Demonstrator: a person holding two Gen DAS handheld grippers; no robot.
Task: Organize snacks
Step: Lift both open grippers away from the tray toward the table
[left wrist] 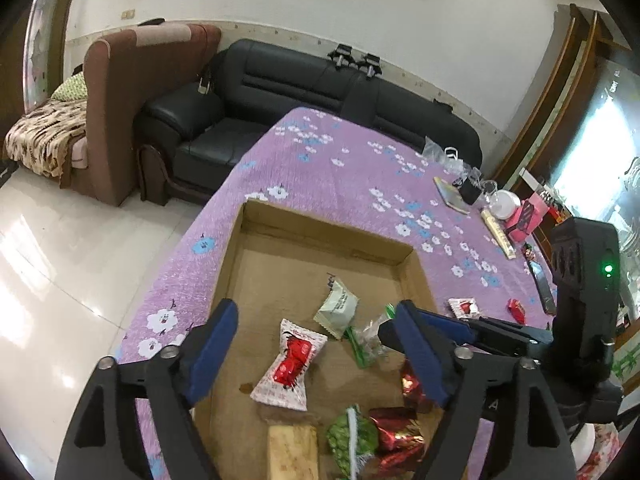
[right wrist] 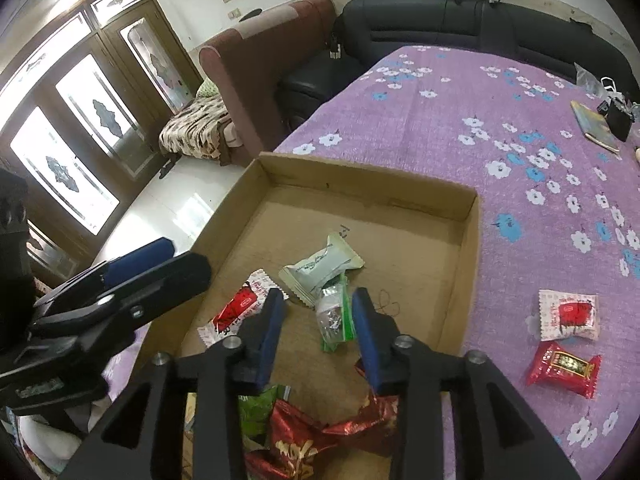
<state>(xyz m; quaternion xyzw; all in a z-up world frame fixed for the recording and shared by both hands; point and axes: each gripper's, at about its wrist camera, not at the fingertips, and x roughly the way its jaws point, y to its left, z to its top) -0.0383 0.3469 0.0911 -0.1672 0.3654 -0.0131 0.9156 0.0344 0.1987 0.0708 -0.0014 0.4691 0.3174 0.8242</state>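
A shallow cardboard box (left wrist: 320,232) (right wrist: 360,176) sits on the purple flowered tablecloth. Inside lie a pale green packet (left wrist: 338,308) (right wrist: 320,266), a red-and-white candy (left wrist: 290,364) (right wrist: 236,308), a green-and-clear packet (left wrist: 366,338) (right wrist: 334,316), red foil packets (left wrist: 396,432) (right wrist: 304,440), a green bag (left wrist: 352,436) and a tan bar (left wrist: 292,452). My left gripper (left wrist: 316,344) hangs wide open over the red-and-white candy. My right gripper (right wrist: 318,300) is open, its pads either side of the green-and-clear packet without touching it. Outside the box lie another red-and-white candy (right wrist: 568,314) and a red packet (right wrist: 562,368).
A book (left wrist: 452,196), a black holder (left wrist: 470,190), a white round thing (left wrist: 506,204) and a pink box (left wrist: 526,216) crowd the table's far right. A black sofa (left wrist: 280,92) and a brown armchair (left wrist: 120,112) stand beyond. The table's left edge drops to a tiled floor (left wrist: 60,260).
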